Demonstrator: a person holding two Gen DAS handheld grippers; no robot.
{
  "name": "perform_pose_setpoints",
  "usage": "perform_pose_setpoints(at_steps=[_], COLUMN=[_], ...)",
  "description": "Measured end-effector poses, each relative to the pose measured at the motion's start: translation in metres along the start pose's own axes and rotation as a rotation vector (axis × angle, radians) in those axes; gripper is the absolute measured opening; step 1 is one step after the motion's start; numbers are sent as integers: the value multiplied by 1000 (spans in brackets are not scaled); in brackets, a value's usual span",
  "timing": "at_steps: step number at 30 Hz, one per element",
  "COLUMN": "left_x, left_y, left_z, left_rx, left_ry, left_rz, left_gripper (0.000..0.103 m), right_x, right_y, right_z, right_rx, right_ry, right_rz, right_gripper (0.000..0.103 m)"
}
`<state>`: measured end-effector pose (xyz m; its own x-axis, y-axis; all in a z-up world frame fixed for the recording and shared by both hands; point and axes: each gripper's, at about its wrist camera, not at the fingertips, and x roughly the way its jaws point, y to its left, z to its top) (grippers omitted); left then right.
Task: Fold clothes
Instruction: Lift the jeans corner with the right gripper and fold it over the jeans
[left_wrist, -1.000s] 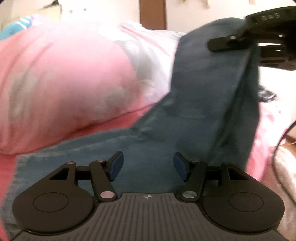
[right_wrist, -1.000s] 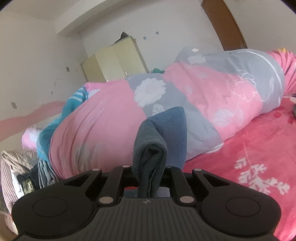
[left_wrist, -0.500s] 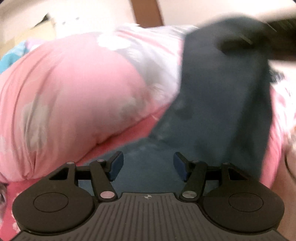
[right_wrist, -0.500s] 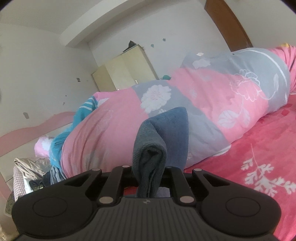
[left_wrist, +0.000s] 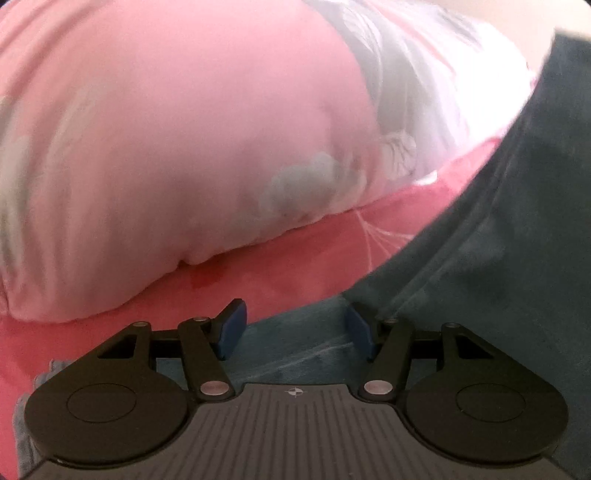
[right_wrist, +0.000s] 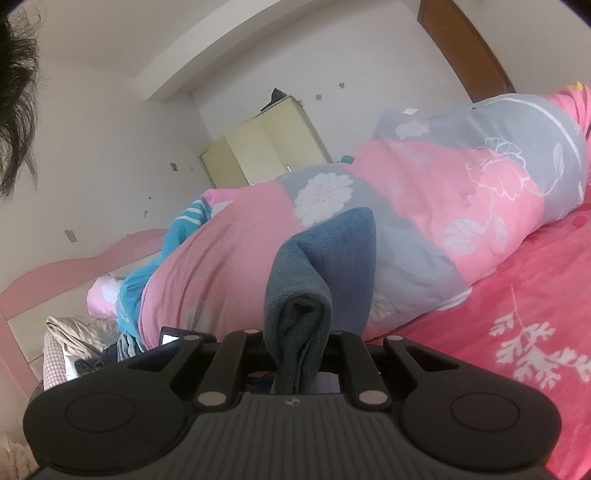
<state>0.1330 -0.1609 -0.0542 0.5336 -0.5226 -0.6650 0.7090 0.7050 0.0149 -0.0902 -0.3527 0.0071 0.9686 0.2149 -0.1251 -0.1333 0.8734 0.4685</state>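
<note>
Step in hand, as judged: lift one end of dark teal garment (right_wrist: 325, 258), catch lower edge for fold.

Right hand-held gripper (right_wrist: 295, 354) clamped on bunched cloth; keep it high so cloth hangs taut.

Left hand-held gripper (left_wrist: 291, 328) jaws apart, nothing pinched; garment (left_wrist: 480, 277) lies on bed (left_wrist: 303, 266) directly beneath and between blue pads (left_wrist: 231, 326), rising up-right. Quilt (left_wrist: 166, 147) beyond fingertips.

Bring jaws down onto free edge, pinch single layer cleanly.

Left wrist view: low and close over the bed (left_wrist: 266, 273), angled downward past the left hand-held gripper (left_wrist: 293, 328) toward the rolled quilt (left_wrist: 166, 147), blurred. Right wrist view: nearly level along the right hand-held gripper (right_wrist: 295, 343), across the bed toward the far wall and cupboard (right_wrist: 266, 144). Shared by both: quilt, pink bedsheet, dark blue garment (right_wrist: 332, 258).
</note>
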Motion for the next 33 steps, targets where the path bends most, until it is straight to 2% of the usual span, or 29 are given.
perform_pose_setpoints(at_steps=[3,8,11,15,20,24,27,31,33], left_x=[-28,-69,-71,-74,-105,-129,-148,-169,-179], left_y=[2,-21,-43,-59,-31,3,30,60,73], left_z=[-7,-39,-60,-77,-82,-92,-105,-123,-132], left_rx=[-1,105,155,243,135,27,-86,-230,-290], left_ry=[-36,-75,-56,-95,-186,-233,-259,-359,-368], left_rz=[-33,-161,-221,-156,-87,11,47,114,113], left_gripper=[60,61,61,61,61,61,59,52,52], right_x=[0,1,3,7,12,24,39,72,93], right_y=[-2,-3,3,13,37,59,81,111,126], right_z=[1,2,3,2,5,6,3,-11,-23], right_rx=[6,18,10,-1,-35,-72,-111,-167,-190], right_ry=[1,5,11,32,36,52,67,128,179], right_rz=[-2,-1,-4,-10,-3,38,87,157,190], right_gripper=[13,13,13,13,13,13,13,13,13])
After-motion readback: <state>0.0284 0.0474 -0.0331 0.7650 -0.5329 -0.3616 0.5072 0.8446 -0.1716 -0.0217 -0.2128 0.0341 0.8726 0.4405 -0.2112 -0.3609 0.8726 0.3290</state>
